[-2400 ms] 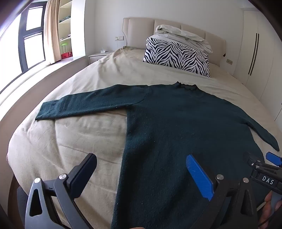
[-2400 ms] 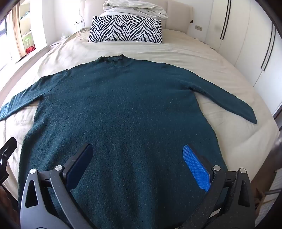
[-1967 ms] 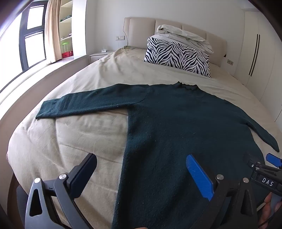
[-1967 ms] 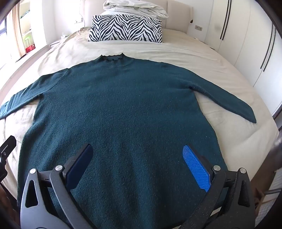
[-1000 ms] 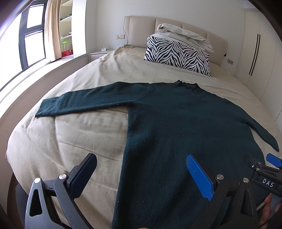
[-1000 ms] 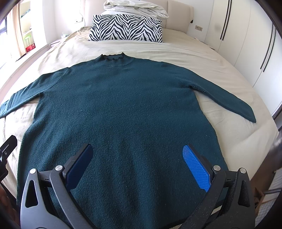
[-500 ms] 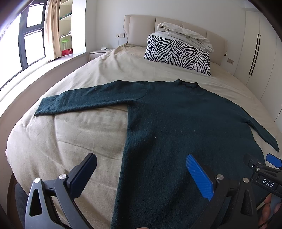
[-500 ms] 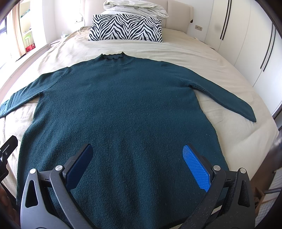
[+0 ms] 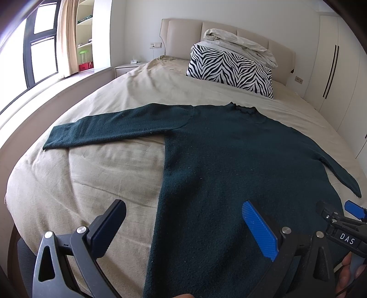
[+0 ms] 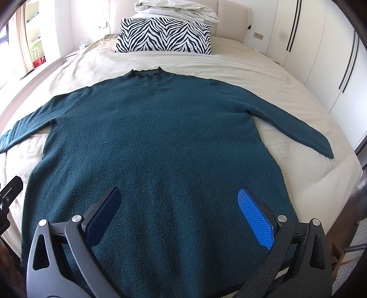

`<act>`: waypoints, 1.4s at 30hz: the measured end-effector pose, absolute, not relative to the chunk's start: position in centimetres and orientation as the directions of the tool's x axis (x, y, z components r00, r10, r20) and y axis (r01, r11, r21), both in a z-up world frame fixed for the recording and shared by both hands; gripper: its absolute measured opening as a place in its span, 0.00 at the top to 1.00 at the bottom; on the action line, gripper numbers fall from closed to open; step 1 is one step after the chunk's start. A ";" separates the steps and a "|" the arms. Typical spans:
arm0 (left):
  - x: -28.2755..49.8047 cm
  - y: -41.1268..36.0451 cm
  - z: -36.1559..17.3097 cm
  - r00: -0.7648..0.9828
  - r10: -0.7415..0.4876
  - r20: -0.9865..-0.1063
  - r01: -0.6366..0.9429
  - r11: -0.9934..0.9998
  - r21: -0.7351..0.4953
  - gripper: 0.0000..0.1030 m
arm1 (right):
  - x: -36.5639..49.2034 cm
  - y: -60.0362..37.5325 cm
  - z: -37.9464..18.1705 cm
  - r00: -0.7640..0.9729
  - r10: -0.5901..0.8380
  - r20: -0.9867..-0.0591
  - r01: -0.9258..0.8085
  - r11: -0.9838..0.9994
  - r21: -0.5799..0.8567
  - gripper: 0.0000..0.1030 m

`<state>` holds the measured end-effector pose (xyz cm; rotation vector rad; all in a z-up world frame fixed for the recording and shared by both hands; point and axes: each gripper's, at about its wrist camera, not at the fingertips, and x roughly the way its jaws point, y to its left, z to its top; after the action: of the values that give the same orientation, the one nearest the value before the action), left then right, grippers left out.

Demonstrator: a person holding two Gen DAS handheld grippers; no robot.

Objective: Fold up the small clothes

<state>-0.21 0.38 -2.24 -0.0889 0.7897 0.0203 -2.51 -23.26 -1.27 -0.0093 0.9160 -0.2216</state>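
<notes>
A beige bedsheet [image 10: 240, 64] covers the bed. At its head, a zebra-print pillow [image 10: 164, 35] leans against the padded headboard [image 9: 183, 32], with a crumpled pale duvet [image 10: 176, 8] on top. White wardrobe doors [image 10: 321, 57] line one side; a window [image 9: 41, 59] and curtain [image 9: 66, 39] the other.

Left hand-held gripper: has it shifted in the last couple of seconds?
Yes, slightly. In the left wrist view the sweater and zebra pillow sit a little higher in frame than before, so the left hand-held gripper has tipped or dropped slightly.

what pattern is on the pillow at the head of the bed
Black-and-white zebra stripes on the pillow; clearest in the right wrist view.
</notes>
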 end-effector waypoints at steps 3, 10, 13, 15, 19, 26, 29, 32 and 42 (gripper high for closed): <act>-0.2 0.4 -2.2 0.704 -0.015 -0.710 -0.052 0.996 -0.072 0.00 | -2.5 -23.3 -1.3 0.587 -0.195 -0.786 0.186 0.977 -0.103 0.00; -0.1 0.4 -2.2 0.703 -0.016 -0.711 -0.052 0.996 -0.074 0.00 | -2.8 -23.2 -1.6 0.587 -0.195 -0.786 0.183 0.977 -0.106 0.00; -0.1 0.2 -2.1 0.700 -0.023 -0.713 -0.050 0.995 -0.081 0.00 | -2.8 -23.1 -1.7 0.586 -0.195 -0.786 0.183 0.977 -0.106 0.00; -0.1 0.0 -2.0 0.701 -0.028 -0.712 -0.047 0.995 -0.086 0.00 | -2.8 -23.1 -1.6 0.586 -0.195 -0.787 0.182 0.977 -0.107 0.00; -0.2 -0.1 -1.9 0.701 -0.035 -0.712 -0.044 0.995 -0.093 0.00 | -2.8 -23.1 -1.7 0.586 -0.195 -0.787 0.182 0.977 -0.107 0.00; -0.2 0.1 -1.8 0.695 -0.056 -0.717 -0.040 0.992 -0.117 0.00 | -2.6 -22.9 -1.8 0.584 -0.196 -0.788 0.182 0.977 -0.108 0.00; -0.2 0.1 -1.8 0.686 -0.069 -0.724 -0.043 0.990 -0.135 0.00 | -2.6 -22.9 -1.8 0.586 -0.194 -0.787 0.180 0.978 -0.107 0.00; -0.2 0.3 -1.9 0.682 -0.075 -0.727 -0.043 0.989 -0.142 0.00 | -2.6 -22.8 -1.8 0.585 -0.195 -0.787 0.180 0.978 -0.108 0.00; 0.6 2.0 -2.2 0.669 -0.110 -0.735 -0.037 0.983 -0.180 0.00 | -2.2 -22.3 -1.9 0.582 -0.187 -0.792 0.165 0.980 -0.111 0.00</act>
<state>0.60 1.99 -2.24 -0.1861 0.8384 -0.0413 -2.20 -22.31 -1.85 -0.0259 0.9276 -0.2060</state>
